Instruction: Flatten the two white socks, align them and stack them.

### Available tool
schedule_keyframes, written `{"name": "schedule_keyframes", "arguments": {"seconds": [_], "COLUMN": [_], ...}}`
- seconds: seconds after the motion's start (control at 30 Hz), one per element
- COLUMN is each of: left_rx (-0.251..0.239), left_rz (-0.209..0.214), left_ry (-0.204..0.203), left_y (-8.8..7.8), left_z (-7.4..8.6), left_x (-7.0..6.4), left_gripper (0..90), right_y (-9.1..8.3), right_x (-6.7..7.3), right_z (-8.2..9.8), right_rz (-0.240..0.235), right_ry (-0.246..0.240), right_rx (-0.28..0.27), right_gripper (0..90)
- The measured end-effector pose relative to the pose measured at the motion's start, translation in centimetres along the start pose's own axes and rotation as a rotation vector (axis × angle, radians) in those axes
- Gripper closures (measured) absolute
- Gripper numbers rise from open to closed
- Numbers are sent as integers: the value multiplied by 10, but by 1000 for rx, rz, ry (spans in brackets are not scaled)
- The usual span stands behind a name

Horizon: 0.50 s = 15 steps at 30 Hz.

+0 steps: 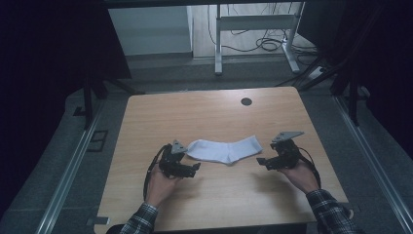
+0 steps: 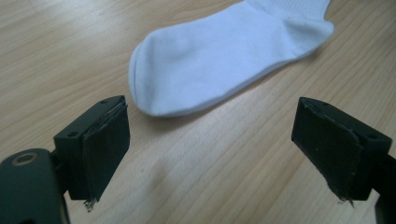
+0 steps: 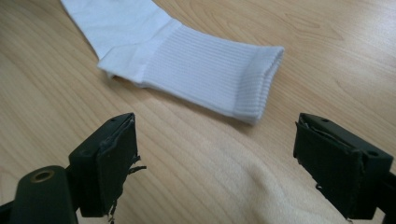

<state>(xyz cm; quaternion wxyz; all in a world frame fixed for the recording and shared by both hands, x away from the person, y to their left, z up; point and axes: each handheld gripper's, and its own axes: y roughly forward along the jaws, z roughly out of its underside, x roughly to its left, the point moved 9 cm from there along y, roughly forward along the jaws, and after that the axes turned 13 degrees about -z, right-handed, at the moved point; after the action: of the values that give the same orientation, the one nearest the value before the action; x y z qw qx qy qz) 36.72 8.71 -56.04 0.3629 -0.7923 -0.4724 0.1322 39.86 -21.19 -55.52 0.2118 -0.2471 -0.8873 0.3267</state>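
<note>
White sock (image 1: 225,149) flat on table (image 1: 204,109), long axis left-right, toe left, cuff right, both grippers' fingers wide, empty.

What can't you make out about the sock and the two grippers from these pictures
- Sock: its cuff end is cut off by the top edge of the left gripper view.
- Sock's toe end: cut off by the top left edge of the right gripper view.
- Left gripper: its jaw gap is too small and dark to read in the high view.
- Sock's underside: hidden against the table in every view.
</note>
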Motion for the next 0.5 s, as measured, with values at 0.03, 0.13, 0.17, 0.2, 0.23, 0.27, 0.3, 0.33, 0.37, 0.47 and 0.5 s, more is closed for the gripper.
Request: {"name": "schedule_keyframes", "arguments": {"seconds": [0.03, 0.13, 0.17, 0.2, 0.23, 0.27, 0.3, 0.33, 0.37, 0.47, 0.5], "left_rx": [-2, -4, -4, -4, -5, -4, -3, 0, -2, -1, 1], "left_rz": [-3, -11, -15, -18, -22, -27, -33, -38, -40, -46, -47], "left_ry": [3, 0, 2, -2, -6, -6, -14, -17, -31, -47, -54], "left_y": [-2, -9, -11, -13, -15, -17, -19, -21, -23, -28, -29], "left_z": [2, 8, 10, 13, 16, 19, 22, 25, 28, 35, 38], "left_x": [1, 5, 7, 8, 10, 13, 16, 19, 21, 27, 28], "left_gripper": [118, 118, 118, 118, 118, 118, 118, 118, 118, 118, 118], "right_y": [-2, -7, -8, -10, -12, -14, -16, -18, -20, -25, -27], "right_x": [0, 2, 2, 2, 2, 2, 2, 2, 1, -1, -2], "right_z": [1, 6, 7, 9, 11, 12, 14, 17, 19, 27, 29], "right_rz": [0, -2, -1, -1, -1, -1, 0, 1, 1, 7, 10], "right_ry": [-3, 3, 3, 2, 4, 4, 8, 8, 10, 25, 29], "right_rx": [-1, -1, -3, -2, -3, -4, -4, -3, -2, 3, 4], "right_gripper": [138, 138, 139, 138, 138, 139, 138, 139, 139, 139, 139]}}
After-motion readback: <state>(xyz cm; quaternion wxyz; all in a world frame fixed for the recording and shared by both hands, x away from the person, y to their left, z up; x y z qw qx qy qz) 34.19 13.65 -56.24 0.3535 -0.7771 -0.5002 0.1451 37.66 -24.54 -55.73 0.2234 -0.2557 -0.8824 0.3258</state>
